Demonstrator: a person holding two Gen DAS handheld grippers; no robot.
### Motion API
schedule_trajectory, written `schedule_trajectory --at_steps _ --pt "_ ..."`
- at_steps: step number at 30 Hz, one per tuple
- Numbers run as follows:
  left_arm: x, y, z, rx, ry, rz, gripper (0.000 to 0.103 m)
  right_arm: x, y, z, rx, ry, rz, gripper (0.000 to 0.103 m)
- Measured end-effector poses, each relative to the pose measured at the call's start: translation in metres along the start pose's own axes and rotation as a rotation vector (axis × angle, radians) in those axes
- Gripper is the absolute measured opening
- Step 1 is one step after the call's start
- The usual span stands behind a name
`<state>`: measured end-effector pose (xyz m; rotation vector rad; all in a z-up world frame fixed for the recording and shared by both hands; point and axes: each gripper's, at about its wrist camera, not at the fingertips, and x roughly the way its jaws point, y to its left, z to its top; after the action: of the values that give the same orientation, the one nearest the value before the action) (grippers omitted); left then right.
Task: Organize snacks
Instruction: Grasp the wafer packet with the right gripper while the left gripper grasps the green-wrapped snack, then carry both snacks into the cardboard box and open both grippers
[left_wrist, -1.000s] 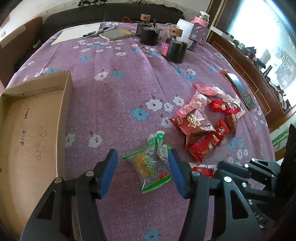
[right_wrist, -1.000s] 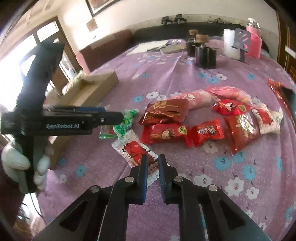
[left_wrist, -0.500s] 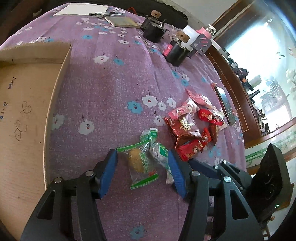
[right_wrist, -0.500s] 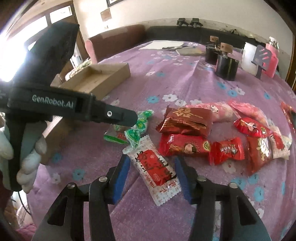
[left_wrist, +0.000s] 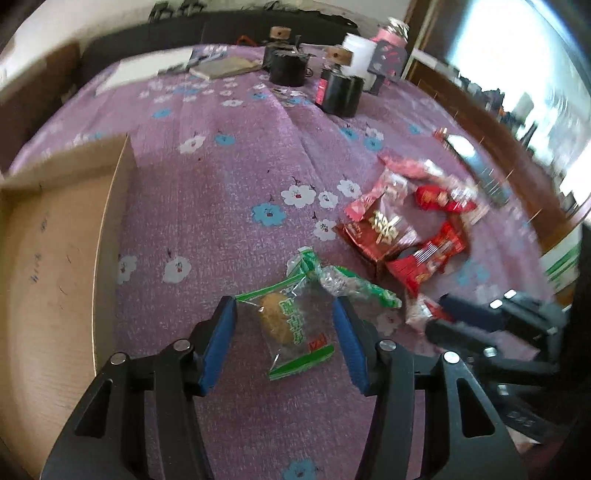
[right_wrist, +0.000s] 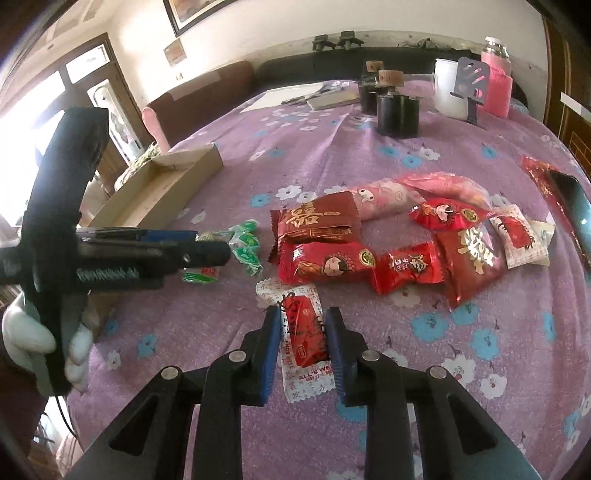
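Note:
My left gripper (left_wrist: 284, 325) is open, its blue pads on either side of a green-edged clear snack packet (left_wrist: 290, 325) lying on the purple flowered cloth. A second green packet (left_wrist: 354, 286) lies just right of it. My right gripper (right_wrist: 301, 332) is narrowed around a white-and-red snack packet (right_wrist: 301, 328) on the cloth; the pads stand at its edges and contact is unclear. A pile of red snack packets (right_wrist: 369, 254) lies beyond it, also seen in the left wrist view (left_wrist: 399, 236). The cardboard box (left_wrist: 55, 258) sits at the left.
Black jars (right_wrist: 397, 110), a white container (right_wrist: 448, 86), a pink bottle (right_wrist: 496, 81) and papers (right_wrist: 284, 96) stand at the far side of the table. A phone (right_wrist: 572, 210) lies at the right edge. The box also shows in the right wrist view (right_wrist: 162, 192).
My right gripper opened from nearly shut, moved forward over the white-and-red packet and narrowed around it. My left gripper stayed open around the green packet; its view swung.

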<state>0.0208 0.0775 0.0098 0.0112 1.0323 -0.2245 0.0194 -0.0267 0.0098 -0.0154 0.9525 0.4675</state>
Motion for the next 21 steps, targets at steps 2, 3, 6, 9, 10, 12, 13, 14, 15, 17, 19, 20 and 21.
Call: schedule_trajectory --at_steps 2,3,6,9,10,12,13,14,15,17,19,20,21 --pt "0.003 -0.011 -0.003 0.064 -0.019 0.063 0.053 0.001 0.0 0.0 0.008 -0.009 0.003 0.028" --pt "0.003 -0.016 -0.005 0.092 -0.032 0.084 0.05 0.002 -0.001 -0.001 0.012 -0.011 0.003 0.028" --pt "-0.005 -0.015 -0.008 0.082 -0.035 0.031 0.028 -0.001 0.0 -0.002 0.026 -0.007 -0.007 0.025" --pt "-0.022 -0.011 -0.013 0.061 -0.064 -0.011 0.028 -0.008 0.003 -0.006 0.028 -0.002 -0.017 0.02" --pt "-0.029 -0.008 -0.014 0.05 -0.072 -0.031 0.028 -0.011 0.004 -0.008 0.029 -0.002 -0.019 0.02" --pt "-0.044 -0.002 -0.018 0.026 -0.09 -0.07 0.028 -0.017 0.007 -0.01 0.027 -0.006 -0.021 0.02" --pt "-0.052 0.002 -0.019 0.009 -0.1 -0.092 0.028 -0.022 0.009 -0.01 0.031 -0.014 -0.017 0.02" --pt "-0.059 0.005 -0.021 -0.006 -0.108 -0.111 0.028 -0.025 0.01 -0.009 0.035 -0.019 -0.011 0.02" --pt "-0.067 0.01 -0.022 -0.027 -0.118 -0.135 0.028 -0.03 0.013 -0.008 0.039 -0.029 -0.001 0.02" --pt "-0.082 0.023 -0.023 -0.067 -0.137 -0.171 0.028 -0.038 0.02 -0.003 0.036 -0.043 0.007 0.02" --pt "-0.095 0.038 -0.022 -0.105 -0.152 -0.187 0.028 -0.045 0.03 0.004 0.024 -0.052 0.023 0.02" --pt "-0.104 0.05 -0.02 -0.126 -0.161 -0.19 0.028 -0.049 0.037 0.009 0.016 -0.058 0.031 0.02" --pt "-0.109 0.058 -0.018 -0.141 -0.168 -0.185 0.028 -0.051 0.042 0.013 0.01 -0.061 0.039 0.02"
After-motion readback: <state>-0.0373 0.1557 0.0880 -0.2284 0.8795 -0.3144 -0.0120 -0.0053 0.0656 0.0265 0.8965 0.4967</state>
